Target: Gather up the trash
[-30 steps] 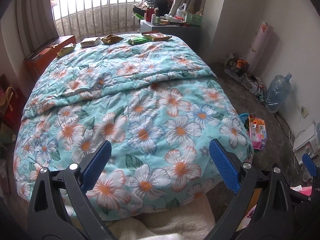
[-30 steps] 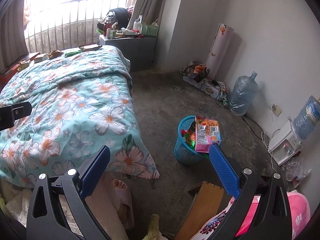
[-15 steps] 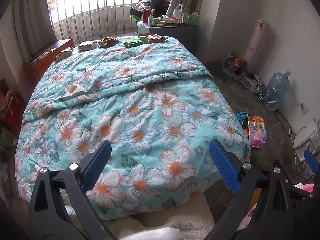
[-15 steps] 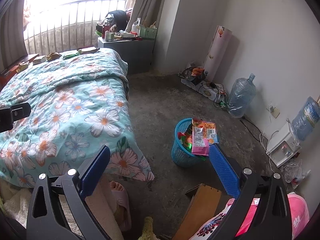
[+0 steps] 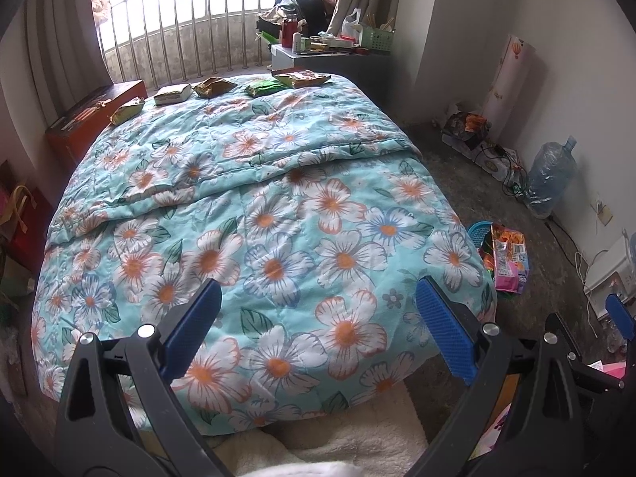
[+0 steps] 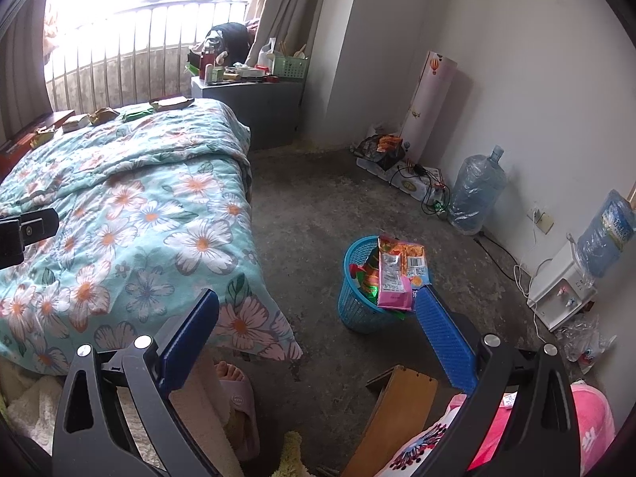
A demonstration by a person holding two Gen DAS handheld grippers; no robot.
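Basket: blue plastic basket (image 6: 359,308) on the bare floor just off the bed's foot corner; it's stuffed, wrappers poking over the rim; a pink-and-orange snack bag (image 6: 397,274) lies across the top, leaning out on the wall side; in the left view only a sliver of the basket (image 5: 477,231) peeks past the quilt, the same snack bag (image 5: 510,258) beside it

Trash on the bed: five snack packets lined along the far edge by the railing; a yellow-green packet (image 5: 127,110) far left; a pale packet (image 5: 172,94); a brown crumpled packet (image 5: 212,86); a green packet (image 5: 265,88); a wide orange-green packet (image 5: 302,78) nearest the grey cabinet (image 6: 258,109); all well apart from both claws

Left gripper (image 5: 318,324): jaws wide apart, nothing between them; it hangs over the foot of the floral quilt (image 5: 262,214)

Right gripper (image 6: 316,328): jaws spread wide too, empty; bare floor between them, the basket just beyond its right finger

In the way: the whole quilt lies between the claws and the packets

Around: cluttered cabinet top with a green crate (image 6: 289,66); a big water bottle (image 6: 475,190) against the wall with tangled cables (image 6: 421,177) beside it; a white dispenser (image 6: 562,290) further along; a slippered foot (image 6: 234,385) at the bed corner; a wooden board (image 6: 397,417) and pink cloth (image 6: 592,421) at the near edge
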